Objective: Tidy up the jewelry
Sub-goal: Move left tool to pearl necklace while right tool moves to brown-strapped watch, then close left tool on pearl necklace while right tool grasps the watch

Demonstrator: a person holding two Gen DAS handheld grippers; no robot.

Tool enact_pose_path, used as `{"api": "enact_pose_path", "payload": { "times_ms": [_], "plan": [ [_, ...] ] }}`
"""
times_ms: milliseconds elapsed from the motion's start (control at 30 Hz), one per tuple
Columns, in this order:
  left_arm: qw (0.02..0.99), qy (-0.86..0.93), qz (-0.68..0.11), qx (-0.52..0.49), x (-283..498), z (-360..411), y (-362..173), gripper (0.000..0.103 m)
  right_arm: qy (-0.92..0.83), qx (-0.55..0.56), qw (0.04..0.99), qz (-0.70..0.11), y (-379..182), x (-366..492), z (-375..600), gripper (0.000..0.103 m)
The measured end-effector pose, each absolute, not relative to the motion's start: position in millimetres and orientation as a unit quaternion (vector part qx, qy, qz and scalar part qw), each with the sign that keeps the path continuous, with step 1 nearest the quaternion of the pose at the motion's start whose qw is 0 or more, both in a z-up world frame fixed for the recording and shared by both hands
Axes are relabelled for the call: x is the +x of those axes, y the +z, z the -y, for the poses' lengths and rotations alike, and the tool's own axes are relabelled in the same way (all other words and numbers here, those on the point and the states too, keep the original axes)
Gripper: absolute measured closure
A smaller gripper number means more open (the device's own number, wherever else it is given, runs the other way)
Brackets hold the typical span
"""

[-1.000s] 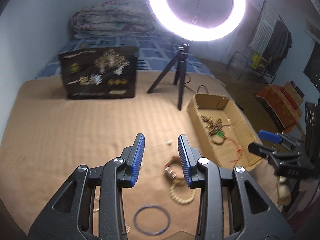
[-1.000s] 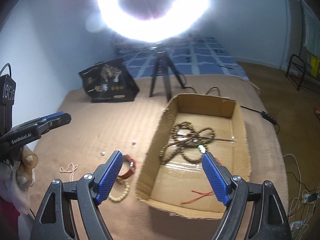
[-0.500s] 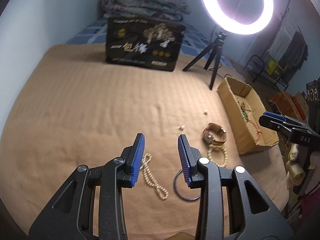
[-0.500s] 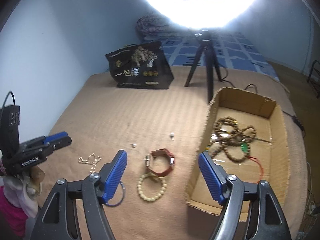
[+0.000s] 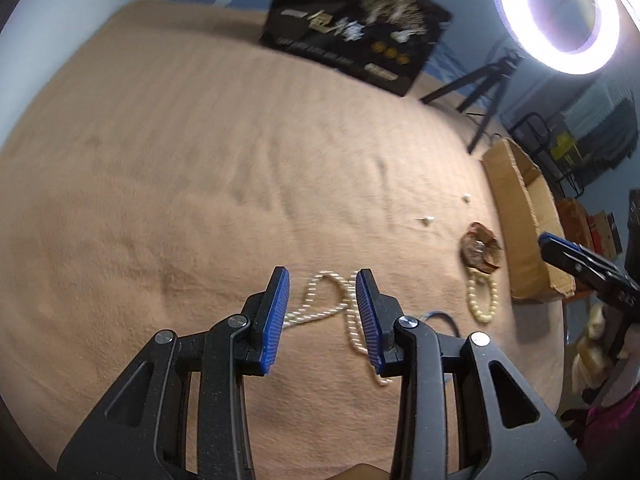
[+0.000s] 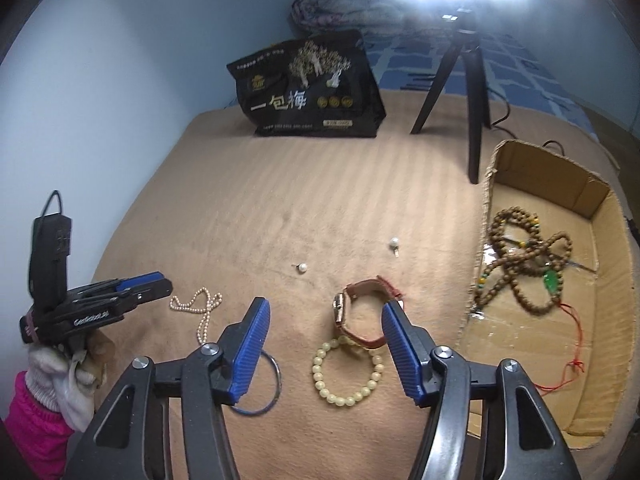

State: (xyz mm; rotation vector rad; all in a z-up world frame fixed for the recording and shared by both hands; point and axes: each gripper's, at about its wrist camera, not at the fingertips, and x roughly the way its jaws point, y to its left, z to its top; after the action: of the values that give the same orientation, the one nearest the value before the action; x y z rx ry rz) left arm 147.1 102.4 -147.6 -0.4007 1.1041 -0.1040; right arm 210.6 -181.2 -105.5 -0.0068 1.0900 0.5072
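Left wrist view: our left gripper (image 5: 322,312) points down at the tan blanket (image 5: 200,184) on the bed, jaws parted w/ a narrow gap and nothing pinched. The pearl necklace (image 5: 332,304) lies on the blanket under and just past the tips, one strand passing behind the right finger; pads don't press on it, so released. Picture is blurred. Off to the right of the gripper: a blue ring (image 5: 438,316) peeking out beside the right finger, a pale bead bracelet (image 5: 484,300), the brown-strap watch (image 5: 482,248) just beyond it, two small pearl studs (image 5: 428,220) further out. The cardboard box (image 5: 528,232) sits right of those. Our right gripper (image 5: 560,250) pokes in at the far right edge. Ahead: black bag (image 5: 352,28), ring lamp (image 5: 560,12) on a tripod.

Right wrist view: our right gripper (image 6: 326,344) hangs above the blanket (image 6: 280,200), jaws have just been closing but stand apart, gripping nothing. Btwn the fingers, lower down, lie the watch (image 6: 360,312) and, nearer us, the bead bracelet (image 6: 348,372), touching each other. Blue ring (image 6: 260,384) sits under the left finger. Pearl necklace (image 6: 200,308) is left of the gripper, right by the left gripper (image 6: 156,288), held in a white-gloved hand (image 6: 68,372) w/ a pink sleeve. Two studs (image 6: 302,267) ahead. Box (image 6: 600,208) to the right holds brown prayer beads (image 6: 520,256) and a red cord.
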Motion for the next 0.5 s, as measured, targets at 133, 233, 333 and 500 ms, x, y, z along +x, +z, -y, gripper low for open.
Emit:
{"api": "enact_pose_path", "payload": {
  "times_ms": [133, 233, 333, 500],
  "plan": [
    [0.817, -0.04, -0.535, -0.214, 153, -117, -165, 0.069, 0.242, -0.001, 0.816, -0.525, -115, 216, 173, 0.047],
    [0.805, -0.046, -0.543, -0.235, 155, -125, -174, 0.069, 0.245, 0.001, 0.809, -0.534, -122, 221, 165, 0.048],
    [0.798, -0.055, -0.548, -0.245, 157, -126, -180, 0.069, 0.244, -0.002, 0.805, -0.541, -129, 225, 157, 0.048],
    [0.797, -0.07, -0.548, -0.244, 159, -116, -183, 0.052, 0.237, 0.0, 0.8, -0.551, -139, 232, 155, 0.048]
  ]
}}
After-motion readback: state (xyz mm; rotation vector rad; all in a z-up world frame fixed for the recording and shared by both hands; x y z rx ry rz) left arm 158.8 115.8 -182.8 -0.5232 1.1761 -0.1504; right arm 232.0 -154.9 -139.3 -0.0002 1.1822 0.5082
